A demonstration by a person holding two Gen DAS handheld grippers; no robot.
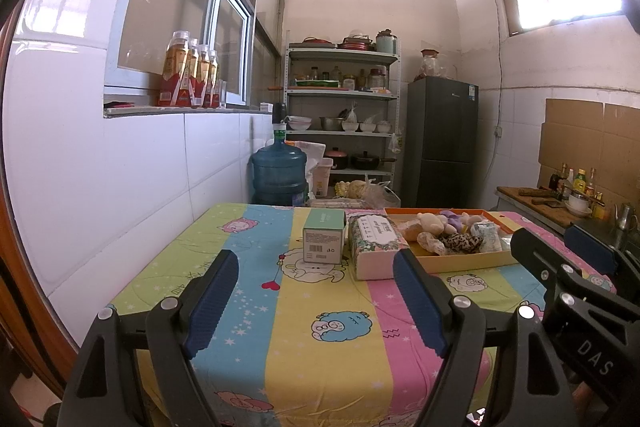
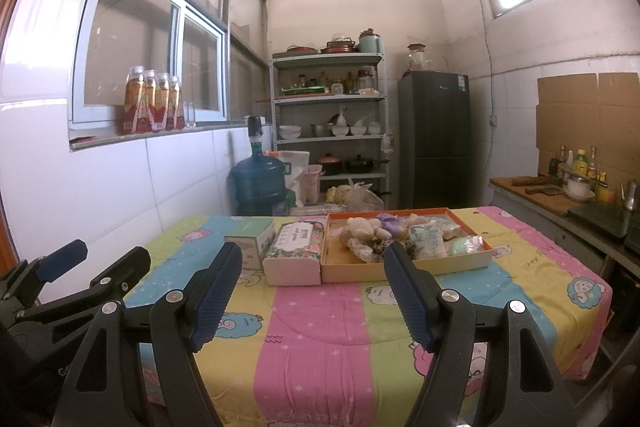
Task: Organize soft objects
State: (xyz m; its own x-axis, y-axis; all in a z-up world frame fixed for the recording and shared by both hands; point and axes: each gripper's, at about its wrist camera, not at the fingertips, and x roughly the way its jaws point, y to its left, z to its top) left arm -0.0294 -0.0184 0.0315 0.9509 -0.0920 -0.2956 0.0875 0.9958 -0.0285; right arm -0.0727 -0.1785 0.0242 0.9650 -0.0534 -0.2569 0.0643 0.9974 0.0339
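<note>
- A table covered by a quilted cloth [image 2: 320, 339] in pastel stripes, printed with cartoon sheep, is seen in both views.
- A shallow orange-rimmed cardboard tray [image 2: 404, 269] is placed at the far centre of the table; it is seen right of centre in the left wrist view.
- The soft objects [image 2: 374, 233] are heaped inside the tray: a cream plush toy, a lilac plush piece, a leopard-print fabric item and crinkled plastic packets.
- A floral tissue pack [image 2: 294, 255] is set touching the tray's left wall, and a square pale green box [image 1: 324, 241] stands just left of it.
- The left gripper [image 1: 316, 303] is held low over the near table edge, its ribbed blue pads wide apart with nothing between them.
- The right gripper [image 2: 314, 295] is likewise spread, empty, near the tray's front edge.
- Only the right wrist view shows the tray's round pale green item [image 2: 466, 245] clearly.
- Each view shows the other gripper at its lower outer edge.
</note>
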